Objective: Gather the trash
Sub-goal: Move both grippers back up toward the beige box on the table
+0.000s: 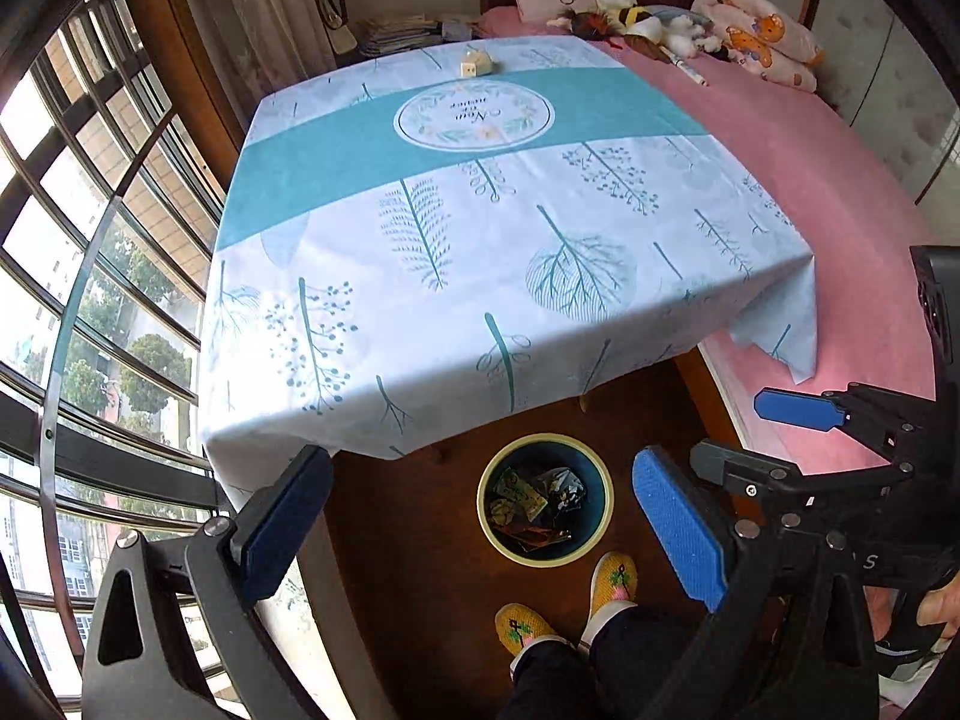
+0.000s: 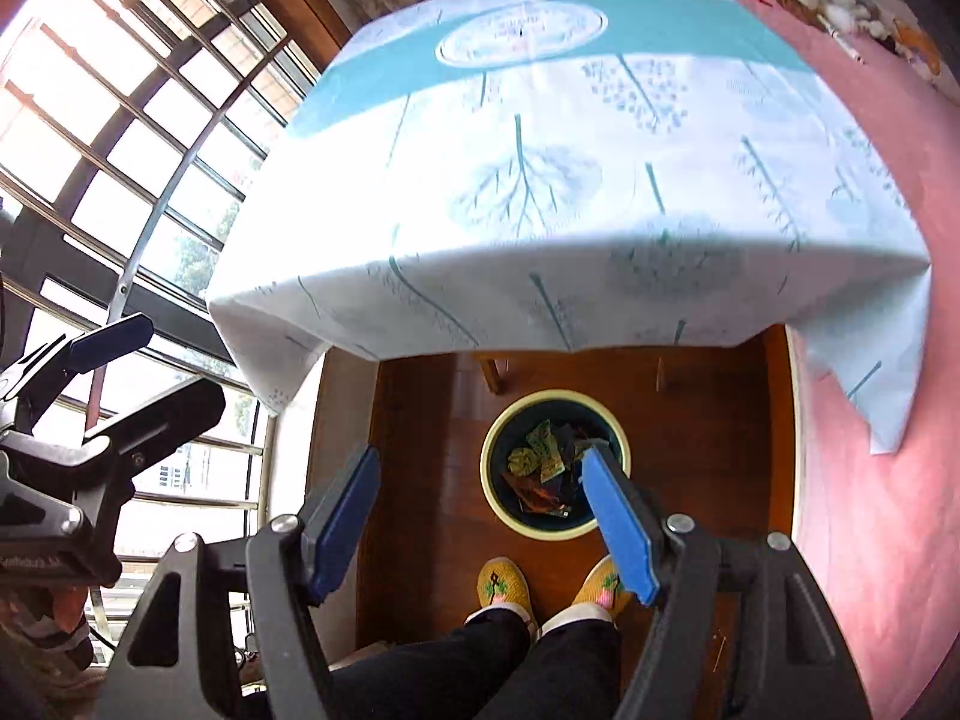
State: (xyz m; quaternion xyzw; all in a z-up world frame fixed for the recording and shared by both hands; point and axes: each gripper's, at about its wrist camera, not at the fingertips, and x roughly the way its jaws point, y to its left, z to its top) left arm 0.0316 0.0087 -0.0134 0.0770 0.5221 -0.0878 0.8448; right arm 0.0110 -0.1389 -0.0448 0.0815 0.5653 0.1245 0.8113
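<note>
Trash [image 1: 531, 504], crumpled wrappers as far as you can tell, sits in the round bin [image 1: 603, 483] on the floor by your slippers [image 1: 612, 579]. Your left gripper [image 1: 480, 516] and right gripper [image 2: 480, 474] gape wide, empty, above it.

Your tabletop [image 1: 480, 228] is basically wide open, only a little house-shaped box [image 1: 477, 63] sits at 12 o'clock near the far edge, so you can sweep across the cloth without hitting anything. At 6 o'clock the bin [image 1: 545, 499] on the floor has open air straight above it, but the table's near edge hangs just past it and your slippers [image 1: 612, 579] crowd its near side. The window bars [image 1: 90, 240] wall off everything from 8 to 10 o'clock. The pink bed [image 1: 840, 192] fills 1 to 4 o'clock, with stuffed toys [image 1: 648, 24] piled at its far end.
</note>
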